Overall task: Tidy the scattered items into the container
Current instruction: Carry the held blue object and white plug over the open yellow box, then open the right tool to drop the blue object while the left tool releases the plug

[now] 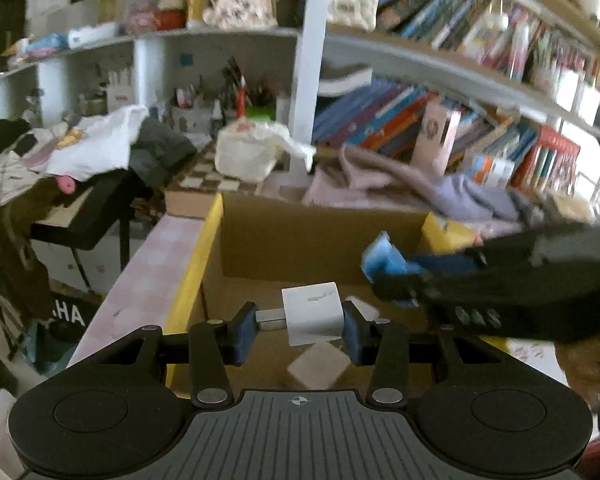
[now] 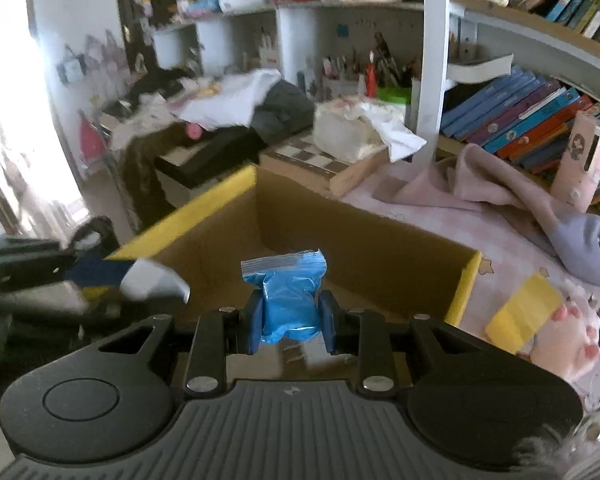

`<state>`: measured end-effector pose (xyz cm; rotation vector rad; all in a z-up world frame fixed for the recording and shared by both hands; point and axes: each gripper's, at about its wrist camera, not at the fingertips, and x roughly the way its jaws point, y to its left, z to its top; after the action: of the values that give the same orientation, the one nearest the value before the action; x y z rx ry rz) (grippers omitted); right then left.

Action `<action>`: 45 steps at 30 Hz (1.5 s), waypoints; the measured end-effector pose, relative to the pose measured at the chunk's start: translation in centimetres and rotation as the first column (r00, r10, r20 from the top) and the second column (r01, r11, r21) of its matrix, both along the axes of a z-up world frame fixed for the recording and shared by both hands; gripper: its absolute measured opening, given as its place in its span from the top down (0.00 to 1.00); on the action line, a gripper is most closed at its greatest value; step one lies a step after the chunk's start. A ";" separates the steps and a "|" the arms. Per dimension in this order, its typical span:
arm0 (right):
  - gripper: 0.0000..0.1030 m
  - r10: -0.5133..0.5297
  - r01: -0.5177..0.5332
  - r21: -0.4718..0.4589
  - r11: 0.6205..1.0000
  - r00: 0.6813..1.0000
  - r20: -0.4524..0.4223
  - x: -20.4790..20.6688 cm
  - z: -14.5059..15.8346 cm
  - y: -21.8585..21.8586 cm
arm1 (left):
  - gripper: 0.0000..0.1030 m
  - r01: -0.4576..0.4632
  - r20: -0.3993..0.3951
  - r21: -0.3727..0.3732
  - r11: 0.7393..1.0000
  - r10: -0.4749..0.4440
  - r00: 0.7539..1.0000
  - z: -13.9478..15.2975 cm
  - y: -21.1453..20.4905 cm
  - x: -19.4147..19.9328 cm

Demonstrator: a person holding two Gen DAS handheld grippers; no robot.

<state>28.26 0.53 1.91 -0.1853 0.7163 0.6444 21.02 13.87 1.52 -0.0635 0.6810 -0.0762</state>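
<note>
A white USB charger cube is held between the blue pads of the left claw, its metal plug end pointing toward the left pad. Below and beyond this claw the open cardboard box with yellow-edged flaps is seen, so the charger is held over the box interior. On the box floor, just under the claw, a pale square item is seen, too blurred to be named, and another small white piece lies just to the right of the right pad. To the right of the left claw, the right claw's black body is seen reaching over the box with its blue load. In the right wrist view, a small blue plastic packet with a clear sealed top edge is clamped tightly by the right claw, the pads being pressed into its sides. The packet is likewise held above the cardboard box, near its front wall. To the left of the right claw, the left claw is seen blurred with the white charger in it. To the right of the box, a yellow flap lies on the pink checked bedspread beside a pale plush toy.
</note>
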 end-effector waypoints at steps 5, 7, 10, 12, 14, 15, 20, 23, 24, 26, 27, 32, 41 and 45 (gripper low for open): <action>0.74 0.004 -0.008 -0.099 0.995 0.999 -0.040 4.1 -1.8 3.2 | 0.59 0.045 -0.085 -0.007 0.999 -0.045 0.995 -1.6 -0.1 2.5; 0.74 0.024 -0.032 -0.129 0.991 0.998 -0.064 5.1 -2.6 4.4 | 0.59 0.059 -0.113 0.000 0.998 -0.059 0.992 -2.2 -0.3 3.2; 0.74 0.050 -0.067 -0.157 0.985 0.993 -0.107 6.2 -3.5 5.6 | 0.59 0.078 -0.141 0.005 0.997 -0.076 0.987 -2.7 -0.5 3.7; 0.74 0.061 -0.083 -0.170 0.982 0.990 -0.129 6.6 -4.0 6.2 | 0.59 0.084 -0.160 0.009 0.996 -0.082 0.984 -3.1 -0.6 4.0; 0.74 0.065 -0.091 -0.178 0.980 0.987 -0.146 6.9 -4.3 6.5 | 0.59 0.086 -0.178 0.016 0.996 -0.082 0.981 -3.4 -0.7 4.2; 0.74 0.065 -0.092 -0.180 0.979 0.986 -0.154 7.1 -4.4 6.6 | 0.59 0.086 -0.185 0.017 0.996 -0.081 0.979 -3.6 -0.7 4.3; 0.74 0.060 -0.092 -0.179 0.979 0.982 -0.177 7.4 -5.1 6.6 | 0.59 0.078 -0.197 0.011 0.997 -0.074 0.978 -4.0 -0.7 4.5; 0.73 0.057 -0.088 -0.163 0.983 0.981 -0.183 7.2 -5.0 6.4 | 0.56 0.069 -0.183 0.008 0.998 -0.066 0.981 -3.7 -0.8 4.3; 0.69 0.058 -0.086 -0.159 0.984 0.983 -0.174 7.1 -4.8 6.3 | 0.53 0.069 -0.178 0.006 0.998 -0.067 0.982 -3.6 -0.8 4.3; 0.62 0.060 -0.083 -0.143 0.986 0.985 -0.160 6.7 -4.4 6.0 | 0.39 0.065 -0.159 0.015 0.998 -0.062 0.985 -3.1 -1.0 3.9; 0.61 0.056 -0.078 -0.139 0.987 0.986 -0.156 6.6 -4.2 5.8 | 0.34 0.062 -0.148 0.023 0.998 -0.058 0.987 -2.9 -1.0 3.8; 0.56 0.026 -0.037 -0.109 0.993 0.994 -0.104 5.4 -2.6 4.6 | 0.30 0.052 -0.099 0.035 0.998 -0.048 0.994 -1.4 -1.5 2.6; 0.50 -0.007 0.007 -0.039 0.999 1.000 0.022 1.2 0.9 1.3 | 0.19 0.038 -0.011 0.024 0.999 -0.038 0.999 1.1 -2.3 -0.8; 0.44 -0.036 0.038 -0.018 0.999 0.996 0.087 -1.2 2.4 -0.6 | 0.18 0.035 0.012 0.028 0.999 -0.035 0.999 1.9 -2.7 -2.5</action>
<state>27.03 -0.10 4.27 -0.2161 0.6416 0.5904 18.53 11.14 3.39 -0.0241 0.6711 -0.1005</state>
